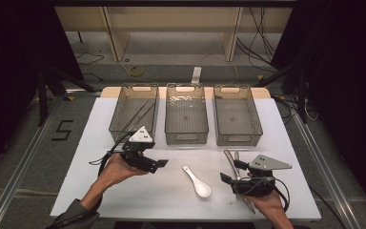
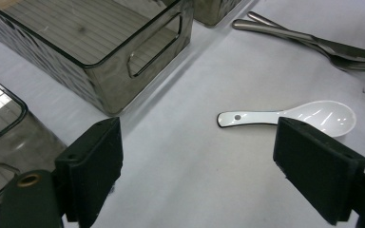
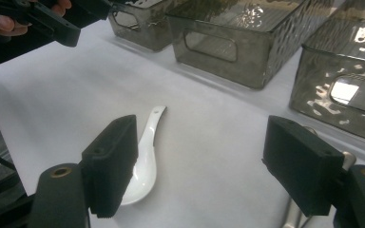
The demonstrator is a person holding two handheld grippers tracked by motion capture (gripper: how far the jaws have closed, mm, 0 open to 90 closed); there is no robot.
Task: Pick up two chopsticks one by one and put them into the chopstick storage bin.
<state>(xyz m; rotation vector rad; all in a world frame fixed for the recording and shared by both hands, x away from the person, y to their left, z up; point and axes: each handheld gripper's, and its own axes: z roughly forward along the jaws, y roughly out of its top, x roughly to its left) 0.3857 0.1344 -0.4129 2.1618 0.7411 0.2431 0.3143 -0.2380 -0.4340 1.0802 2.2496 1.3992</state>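
I judge sorting barely begun: chopsticks [image 1: 140, 113] lie in the ten o'clock bin [image 1: 134, 113], while the white spoon [image 1: 198, 181] at desk centre waits between my wide-open, empty left tool [image 1: 164, 163] and right tool [image 1: 229, 171].

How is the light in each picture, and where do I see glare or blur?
High view: the white table is lit, the surroundings are dark, the picture slightly soft. Left gripper view: sharp white spoon; highlights on the knife and fork and the nearest bin. Right gripper view: strong glare on the bins; the near right claw is a little blurred.
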